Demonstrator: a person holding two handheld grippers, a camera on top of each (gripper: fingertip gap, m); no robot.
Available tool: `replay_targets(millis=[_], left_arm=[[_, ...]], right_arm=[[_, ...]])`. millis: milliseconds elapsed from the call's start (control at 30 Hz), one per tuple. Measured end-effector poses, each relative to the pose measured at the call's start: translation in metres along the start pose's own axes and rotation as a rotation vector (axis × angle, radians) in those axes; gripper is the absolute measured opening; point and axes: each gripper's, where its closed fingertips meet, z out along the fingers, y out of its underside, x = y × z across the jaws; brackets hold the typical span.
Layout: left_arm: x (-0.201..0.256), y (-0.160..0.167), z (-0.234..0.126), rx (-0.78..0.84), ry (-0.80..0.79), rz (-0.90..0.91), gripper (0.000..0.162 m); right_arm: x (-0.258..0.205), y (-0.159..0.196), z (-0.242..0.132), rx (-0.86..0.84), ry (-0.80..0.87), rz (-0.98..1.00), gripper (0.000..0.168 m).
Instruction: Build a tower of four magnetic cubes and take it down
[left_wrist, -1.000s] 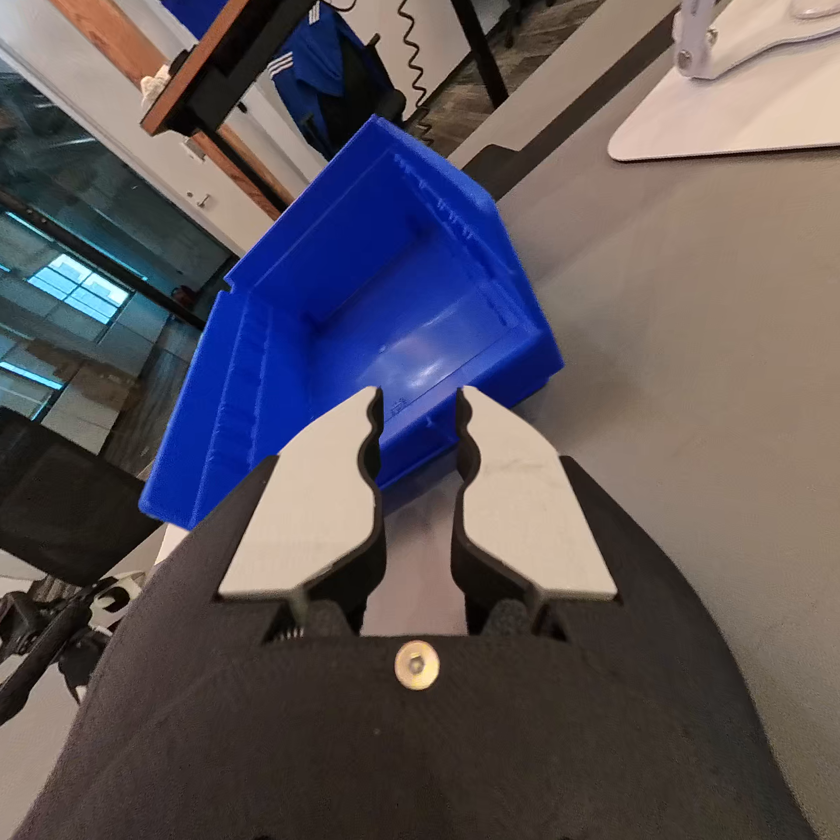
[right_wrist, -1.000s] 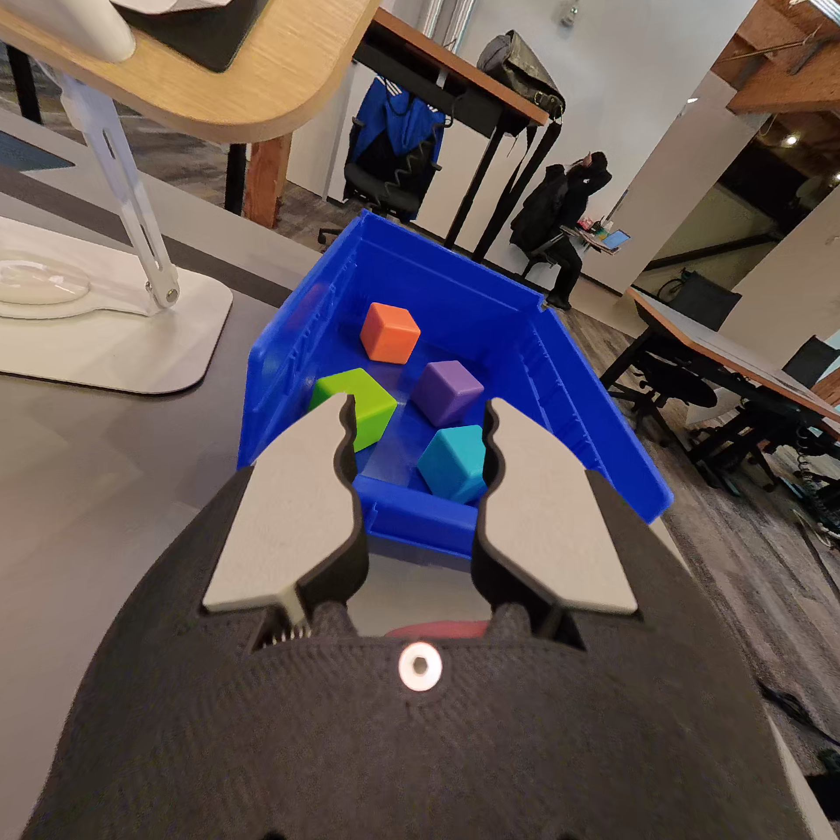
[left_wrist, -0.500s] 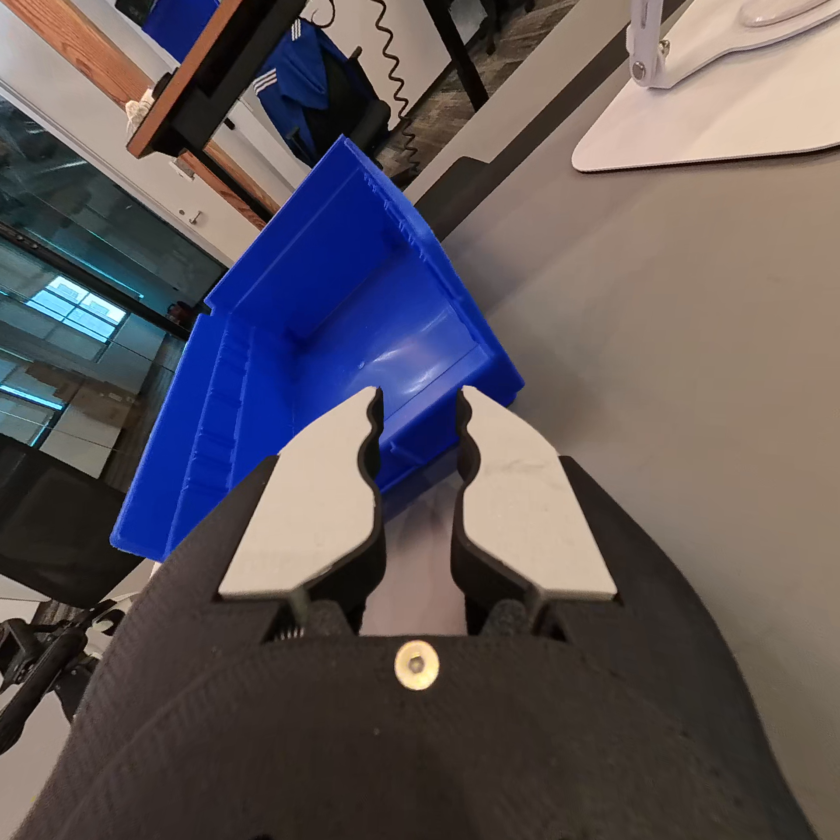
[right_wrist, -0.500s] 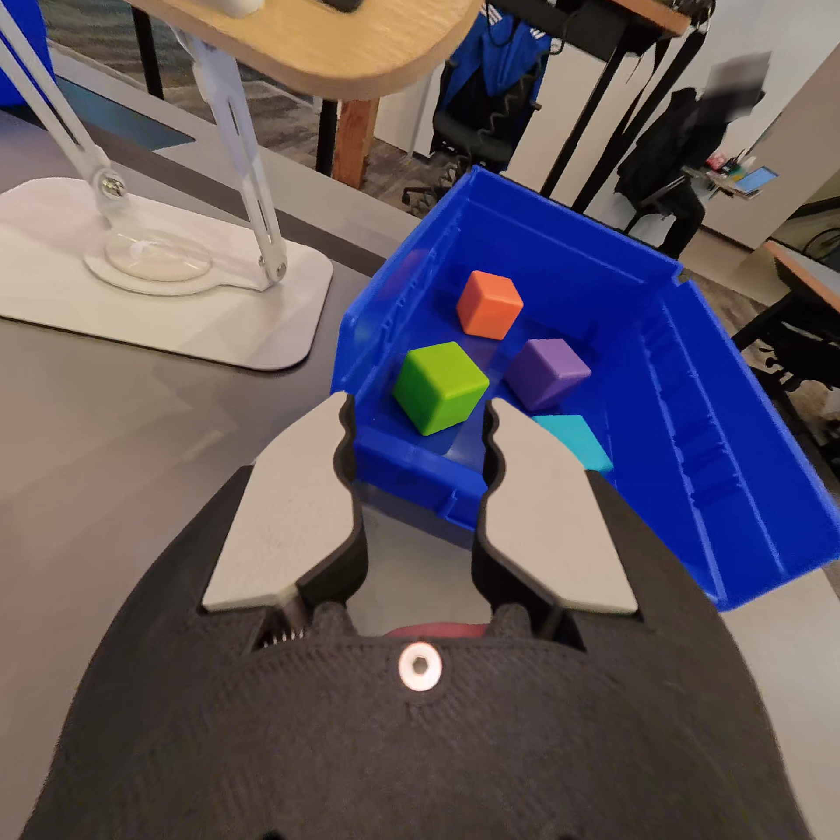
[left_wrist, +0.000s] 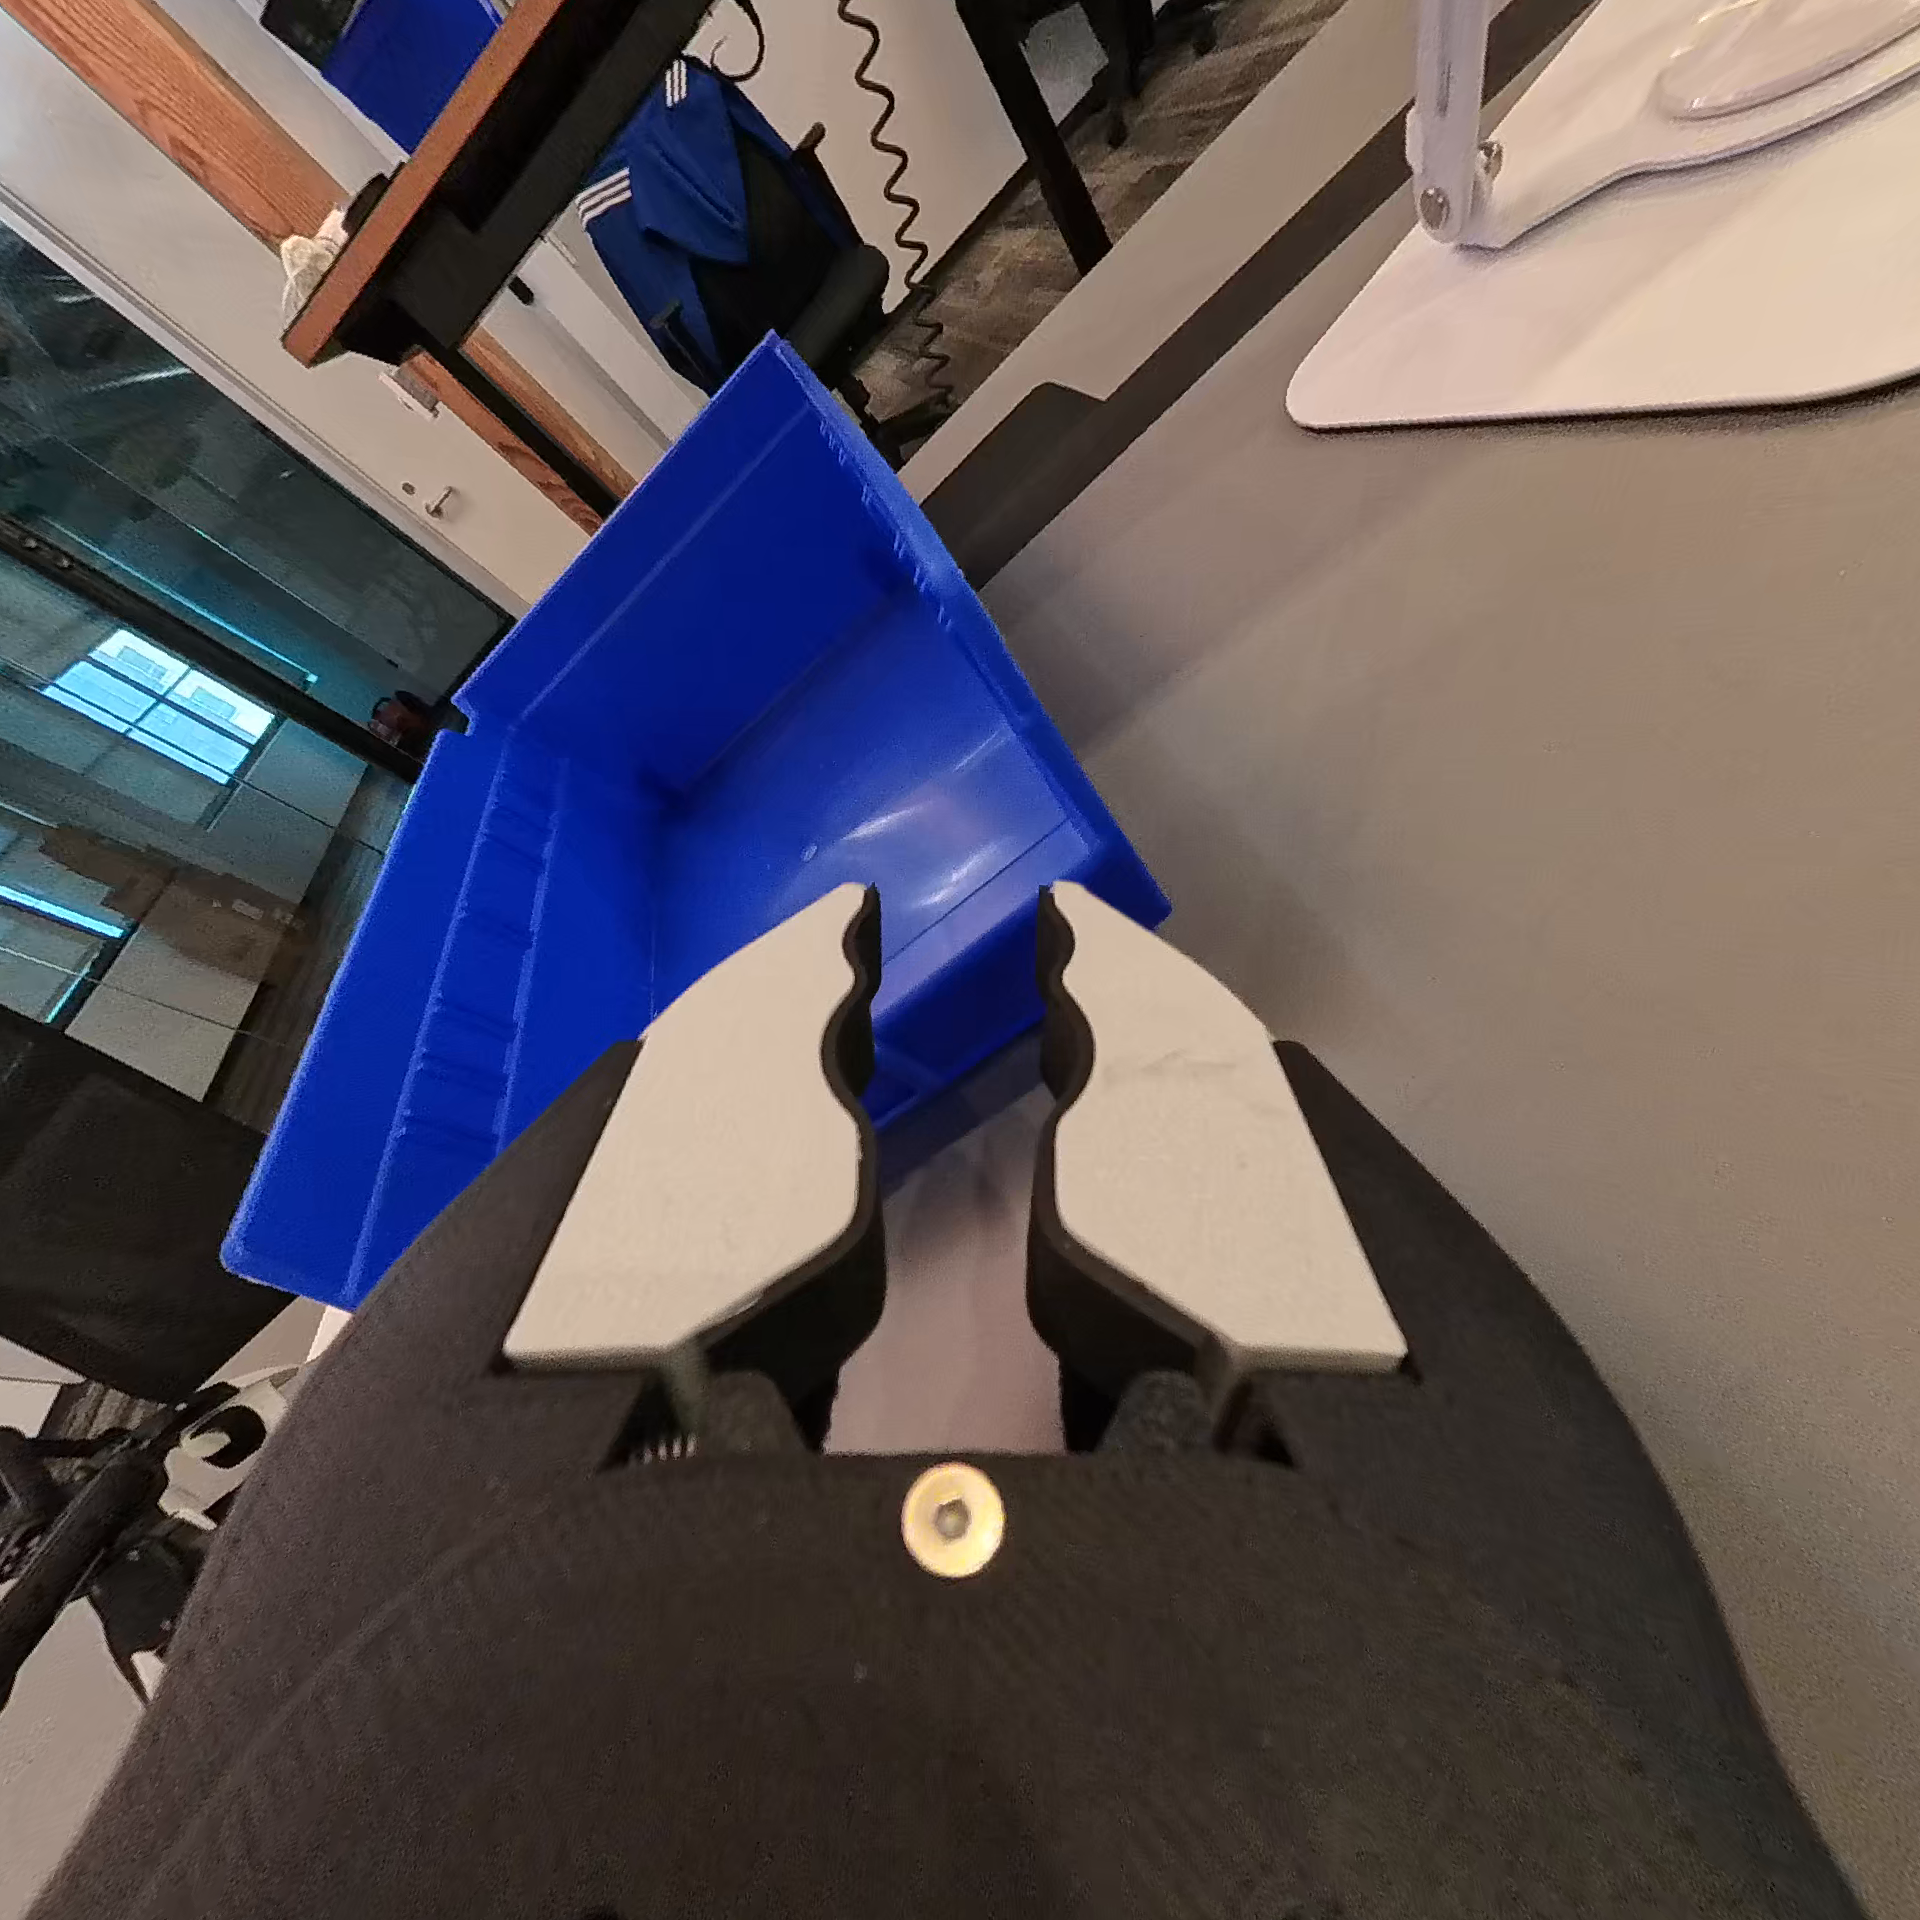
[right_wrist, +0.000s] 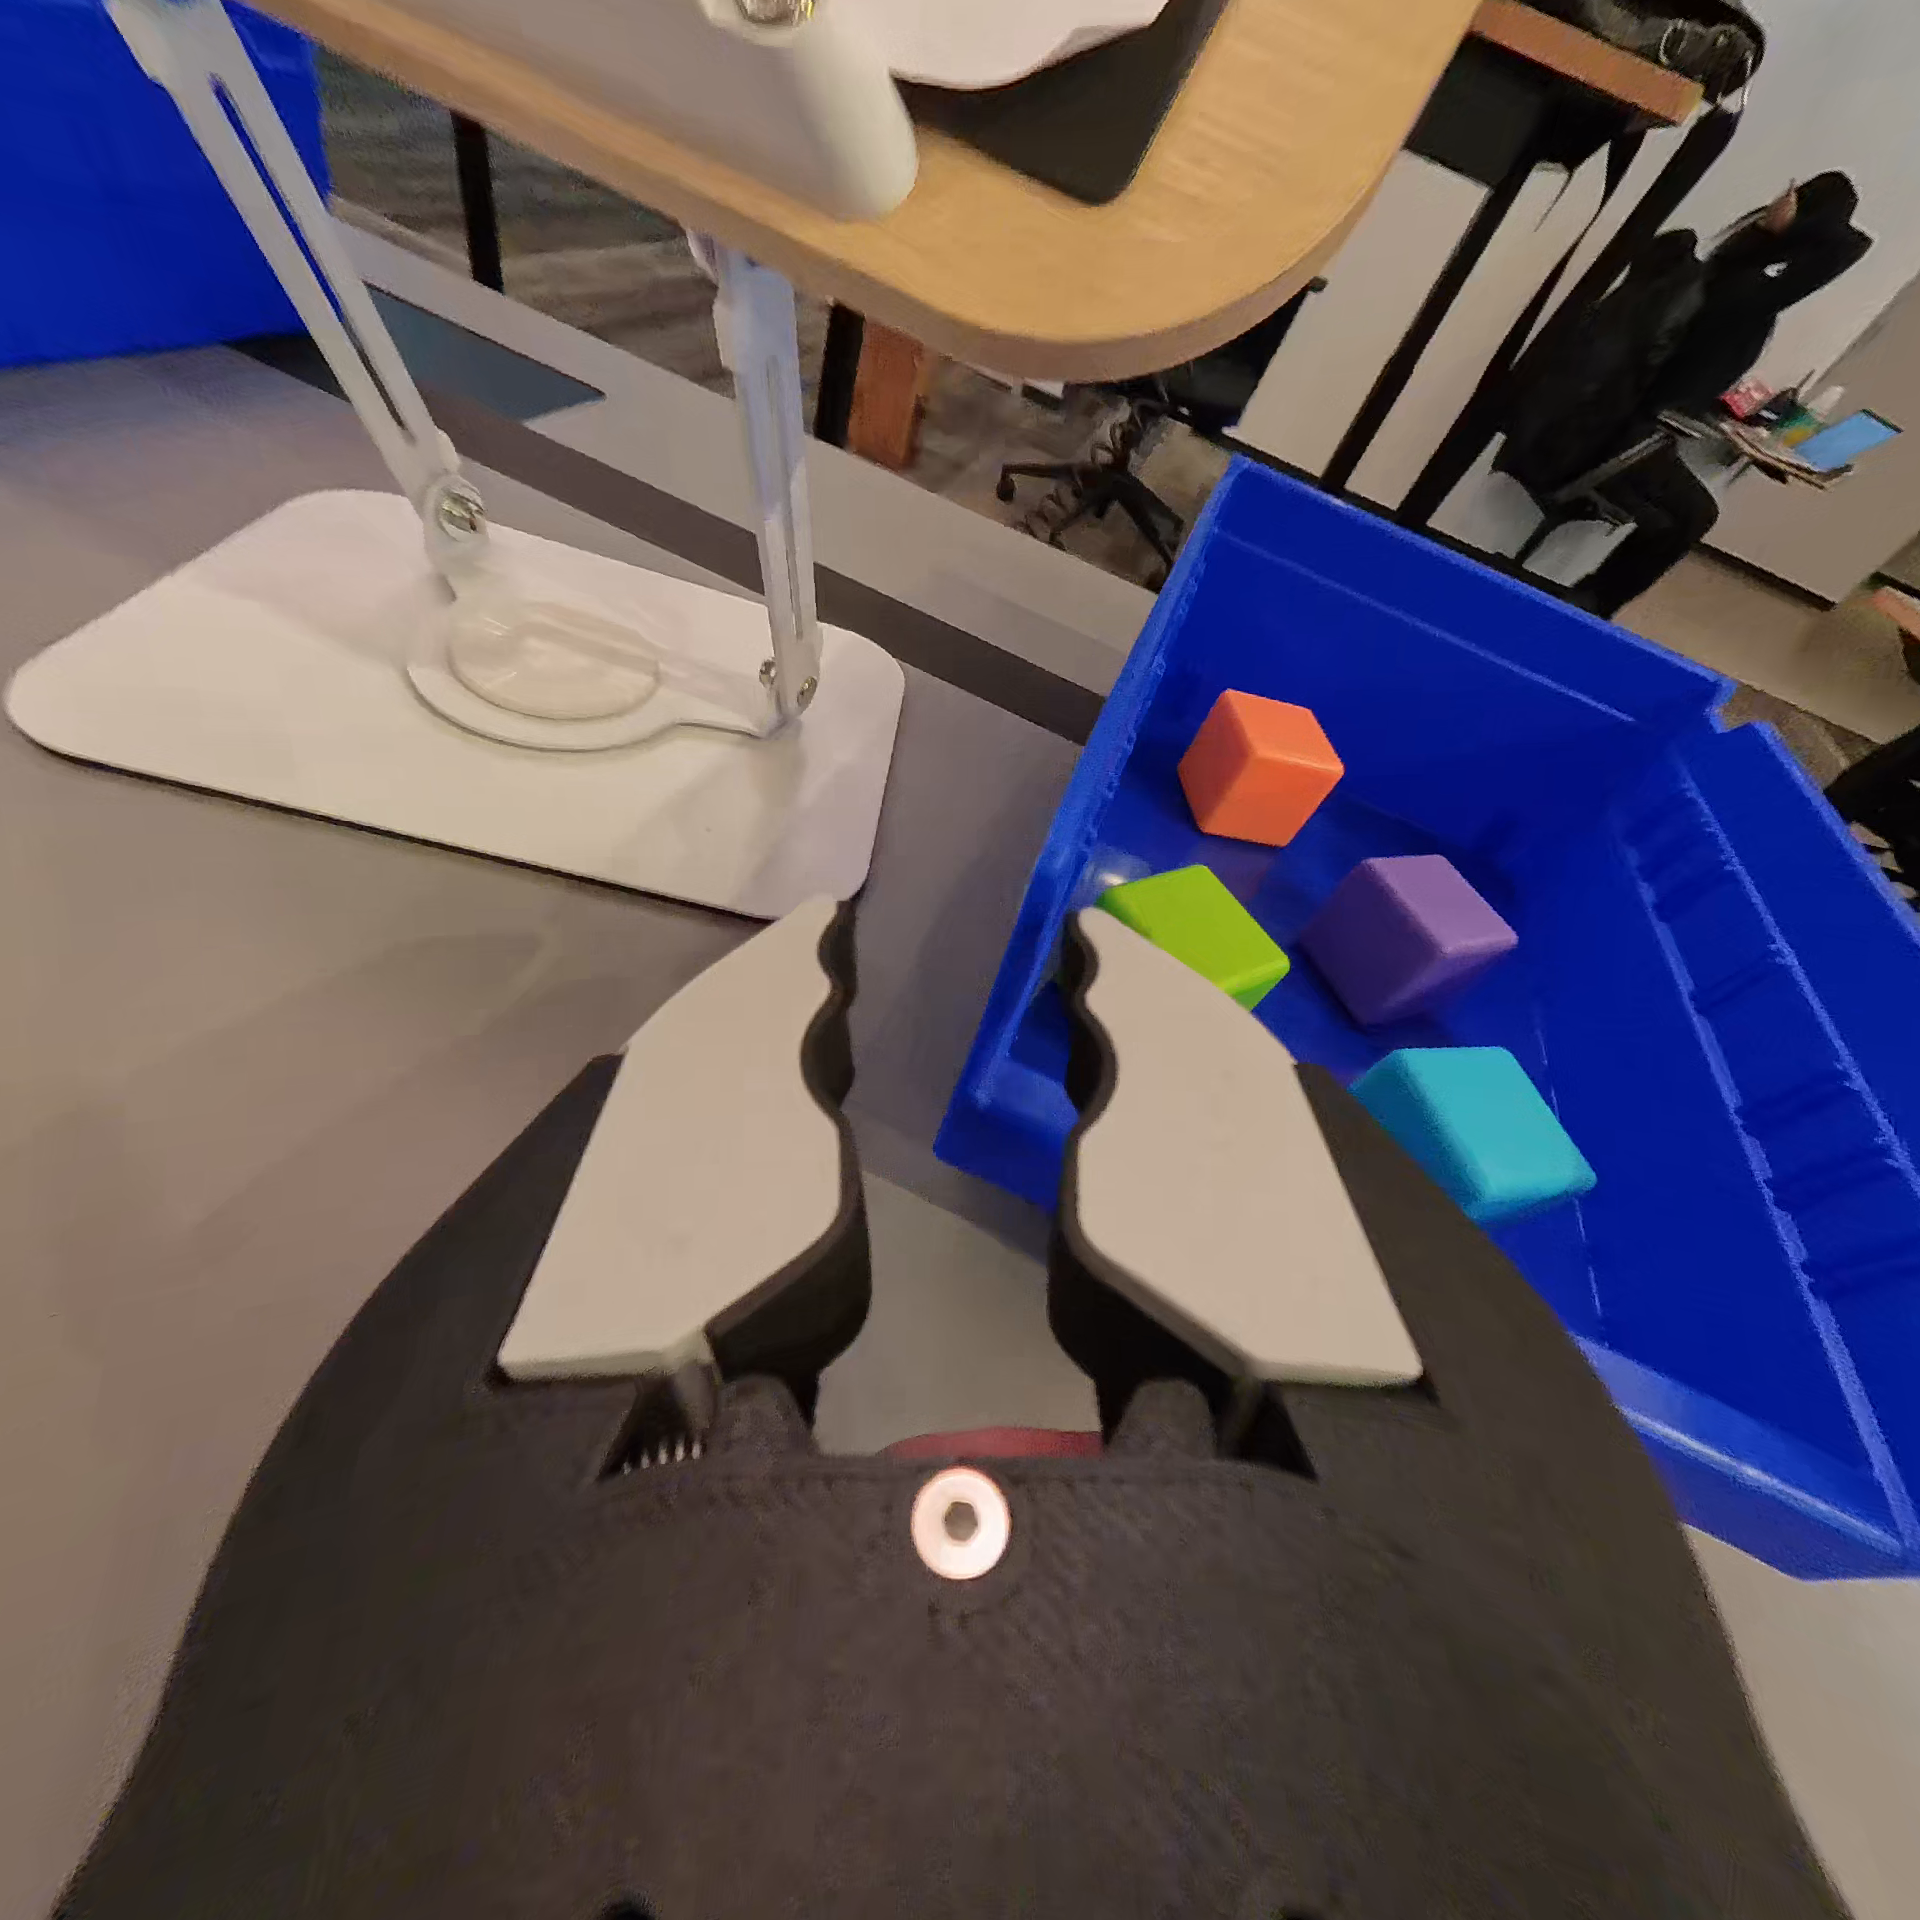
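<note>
Four cubes lying loose in blue bin (right_wrist: 1766, 1091): orange cube (right_wrist: 1259, 767), green cube (right_wrist: 1195, 930), purple cube (right_wrist: 1408, 935), teal cube (right_wrist: 1475, 1127). None stacked. I am holding right gripper (right_wrist: 951, 945) released, empty, over grey table (right_wrist: 312, 1039) beside bin. Left gripper (left_wrist: 956, 914) released, empty, pointing at bin's near wall. Judging either tower not begun, or already dismantled; cannot tell which.

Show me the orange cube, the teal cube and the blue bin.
orange cube (right_wrist: 1259, 767), right wrist view, its middle.
teal cube (right_wrist: 1475, 1127), right wrist view, top face.
blue bin (right_wrist: 1455, 644), right wrist view, far wall.
</note>
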Motion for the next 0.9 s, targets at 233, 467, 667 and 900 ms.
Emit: replay_targets(millis=[233, 467, 667, 900], left_arm=[[0.002, -0.001, 0.001, -0.002, 0.004, 0.003, 0.027], [-0.005, 0.002, 0.001, -0.003, -0.016, -0.028, 0.026], [-0.008, 0.004, 0.000, 0.001, -0.021, -0.050, 0.026], [-0.008, -0.001, -0.003, 0.018, -0.025, -0.040, 0.027]], right_arm=[[0.010, 0.007, 0.010, -0.028, 0.067, -0.022, 0.011], [0.024, 0.014, 0.003, -0.057, 0.082, -0.001, 0.007], [0.049, 0.029, -0.021, -0.084, 0.100, 0.070, 0.005], [0.052, 0.041, -0.055, -0.089, 0.090, 0.103, 0.004]])
